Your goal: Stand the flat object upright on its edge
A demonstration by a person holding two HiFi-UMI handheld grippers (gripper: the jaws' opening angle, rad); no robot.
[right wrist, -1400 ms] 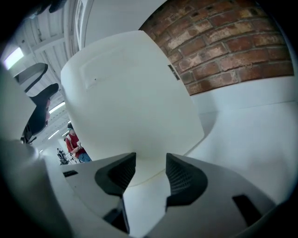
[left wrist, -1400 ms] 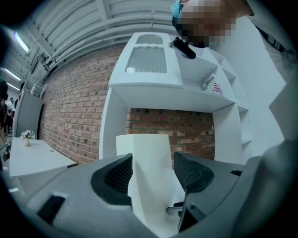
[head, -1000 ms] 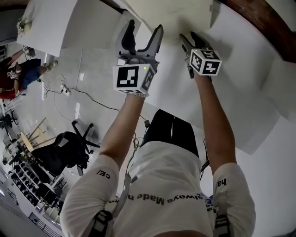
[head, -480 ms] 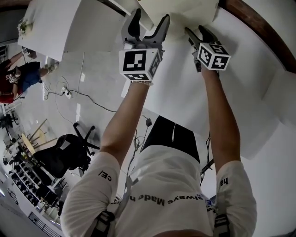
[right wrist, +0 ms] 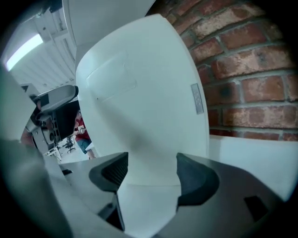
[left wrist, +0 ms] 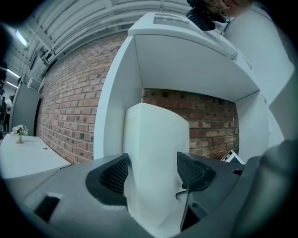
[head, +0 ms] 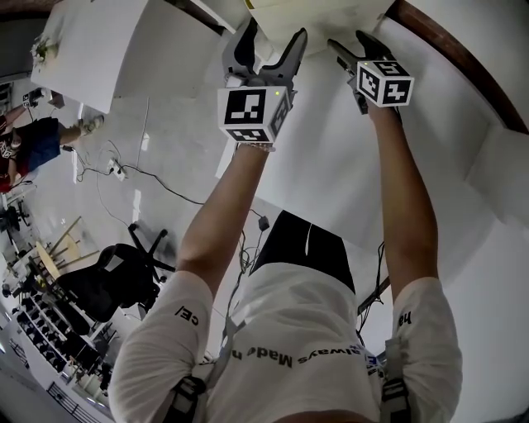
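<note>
From the head view, both arms reach forward over the white bench (head: pixel 314 157) toward a white panel (head: pixel 322 10) at the far edge of the frame, close under the brown wall (head: pixel 463 58); the left tongs (head: pixel 273 33) and the right tongs (head: pixel 349 41) sit side by side in front of it, about equally near, both spread. In the left gripper view, the left tongs (left wrist: pixel 151 172) are released, the pads well apart. The panel (left wrist: pixel 156 135) rises straight ahead in the gap between them, its long axis vertical; it stands before a white alcove (left wrist: pixel 186 60) backed by brick, and no pad visibly presses it. In the right gripper view, the right tongs (right wrist: pixel 149 172) have just been opening and now stand wide. The panel (right wrist: pixel 139 93) fills the view ahead, broad face toward the camera and a small grey label (right wrist: pixel 197 98) near its right edge; its lower edge rests on the bench, just beyond the pads, with brick wall (right wrist: pixel 251 69) to its right. The panel appears to stand on its edge already, so what is left is probably to draw both tongs straight back without brushing its faces; a sideways nudge could tip it.
</note>
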